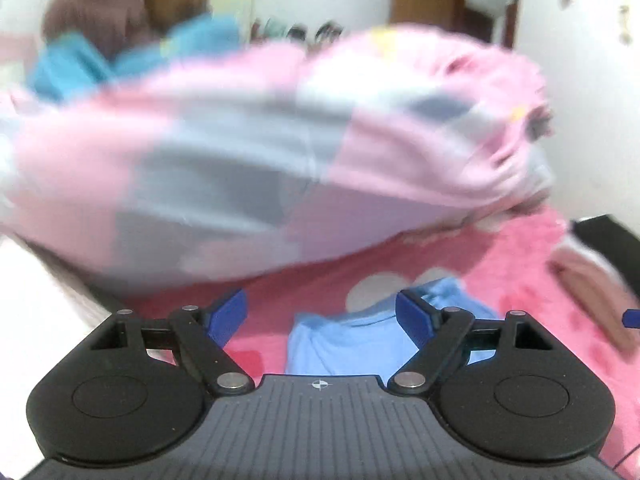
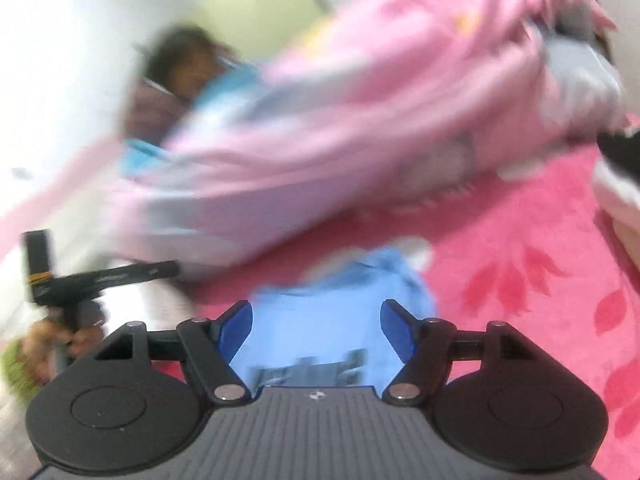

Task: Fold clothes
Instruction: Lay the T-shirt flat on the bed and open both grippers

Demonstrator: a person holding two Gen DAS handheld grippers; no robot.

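Right now I take the light blue garment (image 2: 340, 312) as my landmark: it lies on the pink bedspread (image 2: 520, 264), straight ahead of both tools. My left gripper (image 1: 320, 316) has its jaws spread wide with nothing between them, and the blue cloth shows past its right finger. My right gripper (image 2: 316, 328) is likewise spread and empty, hanging just over the near edge of the same garment, where a dark printed band shows.

Behind the blue garment, farther up the bed, a large pink and grey patterned cloth (image 1: 260, 152) bulges above the bedspread; motion blur hides whether it is bedding or clothing, and what carries it. To the right of the blue garment, in the left wrist view, a dusty pink piece (image 1: 592, 292) lies near the bed's edge.

As for progress, I judge the blue garment compact and bunched, though blur keeps me from saying whether it is a neat fold or a loose heap. That would suit either a piece just set down folded or one waiting to be spread out. I see no tidy stack anywhere.
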